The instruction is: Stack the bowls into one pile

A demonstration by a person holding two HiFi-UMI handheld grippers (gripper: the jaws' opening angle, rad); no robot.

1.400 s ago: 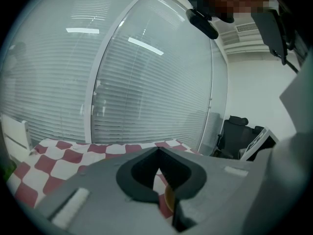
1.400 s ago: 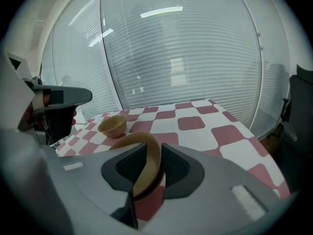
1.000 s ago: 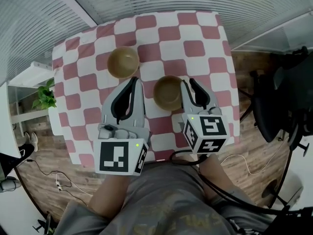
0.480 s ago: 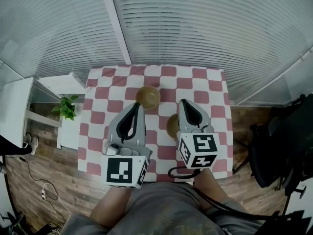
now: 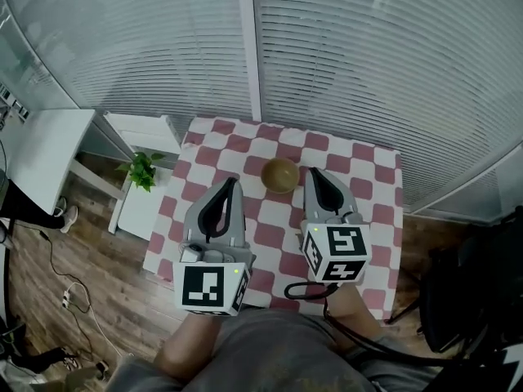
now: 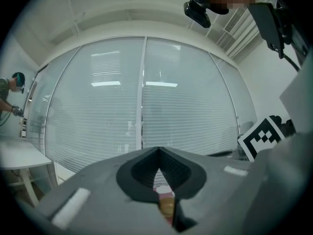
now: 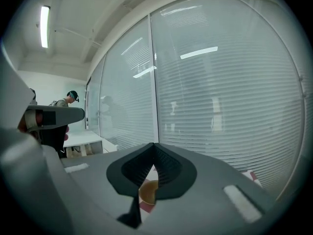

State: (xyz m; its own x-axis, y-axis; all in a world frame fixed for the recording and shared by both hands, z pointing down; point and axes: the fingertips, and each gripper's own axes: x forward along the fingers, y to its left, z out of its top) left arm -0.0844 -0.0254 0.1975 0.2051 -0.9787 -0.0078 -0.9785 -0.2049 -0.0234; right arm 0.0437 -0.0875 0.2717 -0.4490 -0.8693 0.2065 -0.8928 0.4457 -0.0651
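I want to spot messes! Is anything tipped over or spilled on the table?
Nothing stands out. The bowl sits upright on the checkered tablecloth, with no spill. The left gripper and right gripper are shut, holding nothing.

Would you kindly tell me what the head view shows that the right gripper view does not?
Only the head view shows the potted plant and the wooden floor. Only the right gripper view shows the ceiling with its strip light. Both show the brown bowl on the checkered cloth, the window blinds, and the right hand-held gripper, its jaws shut and empty.
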